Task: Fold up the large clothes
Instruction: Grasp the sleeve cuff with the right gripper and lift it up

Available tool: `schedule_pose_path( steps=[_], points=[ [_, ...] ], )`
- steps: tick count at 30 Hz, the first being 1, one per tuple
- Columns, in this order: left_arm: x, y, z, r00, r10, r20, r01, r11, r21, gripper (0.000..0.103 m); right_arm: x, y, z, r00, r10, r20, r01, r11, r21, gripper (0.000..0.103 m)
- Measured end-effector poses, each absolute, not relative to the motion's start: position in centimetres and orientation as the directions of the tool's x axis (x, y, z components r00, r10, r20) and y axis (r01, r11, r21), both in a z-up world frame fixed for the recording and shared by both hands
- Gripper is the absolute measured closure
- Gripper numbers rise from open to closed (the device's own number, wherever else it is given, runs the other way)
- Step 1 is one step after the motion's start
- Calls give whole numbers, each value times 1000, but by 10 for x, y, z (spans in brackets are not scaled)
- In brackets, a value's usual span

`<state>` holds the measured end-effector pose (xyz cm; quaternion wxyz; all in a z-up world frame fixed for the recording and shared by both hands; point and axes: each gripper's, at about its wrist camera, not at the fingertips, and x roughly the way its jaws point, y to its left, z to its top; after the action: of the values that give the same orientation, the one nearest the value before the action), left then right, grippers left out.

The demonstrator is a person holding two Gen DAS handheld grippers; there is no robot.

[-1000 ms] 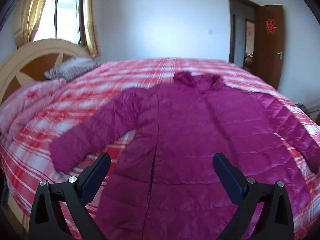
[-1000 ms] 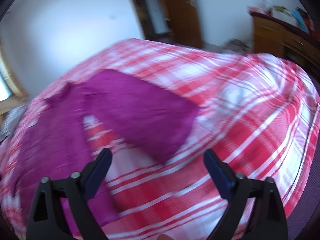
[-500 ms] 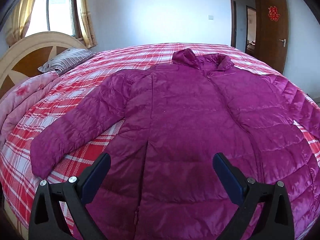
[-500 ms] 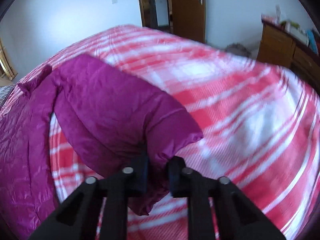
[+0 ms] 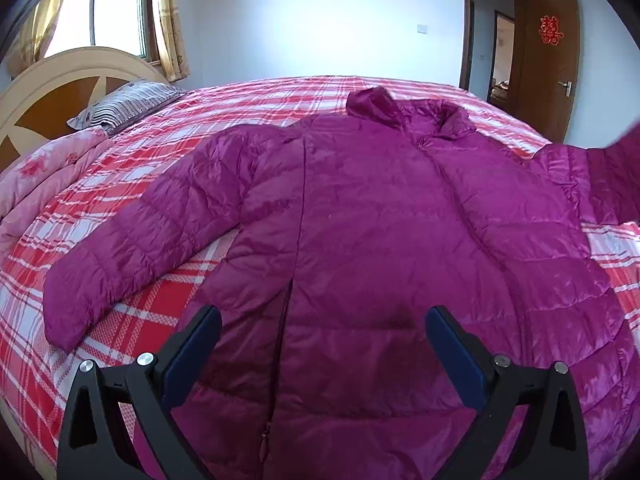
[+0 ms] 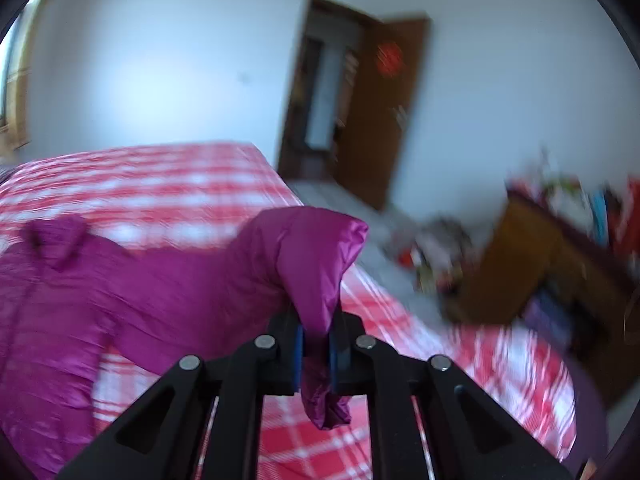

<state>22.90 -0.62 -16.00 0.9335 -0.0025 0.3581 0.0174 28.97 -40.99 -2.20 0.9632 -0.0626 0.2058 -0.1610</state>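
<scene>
Now my right gripper (image 6: 316, 344) is clenched on the cuff of the purple jacket's sleeve (image 6: 320, 256), which it closed on just now and holds clear of the bed (image 6: 168, 184), while my left gripper (image 5: 322, 354) hangs released above the hem of the jacket (image 5: 380, 220); I judge the first fold begun, and next the sleeve wants carrying across the chest. Beyond the jacket, spread flat mid-bed, lie a striped pillow (image 5: 124, 106) and headboard (image 5: 60, 80), then the window (image 5: 104, 4) and brown door (image 5: 548, 64).

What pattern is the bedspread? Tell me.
Red, pink and white plaid bedspread; the left wrist view shows it best.
</scene>
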Motion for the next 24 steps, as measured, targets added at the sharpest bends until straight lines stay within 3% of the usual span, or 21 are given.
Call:
schedule_pose_path(
  steps=[4,10,17,24],
  points=[
    [230,-5,-148,759,12,-651,-25,1000,-10,1,277,-314,9,939,-230,-254,140,934,-329,92],
    [225,14,-132,782,9,-623,-48,998,-46,1,285,-199,11,969,-58,-240,-57,892,-449,92],
    [219,39,-123,792,49,-609,-92,995,-40,1,337,-118,-43,922,72,-381,-258,848,-462,92],
    [221,51,-123,780,93,-619,-119,993,-1,1,380,-71,-110,827,157,-540,-382,862,-334,91]
  ],
)
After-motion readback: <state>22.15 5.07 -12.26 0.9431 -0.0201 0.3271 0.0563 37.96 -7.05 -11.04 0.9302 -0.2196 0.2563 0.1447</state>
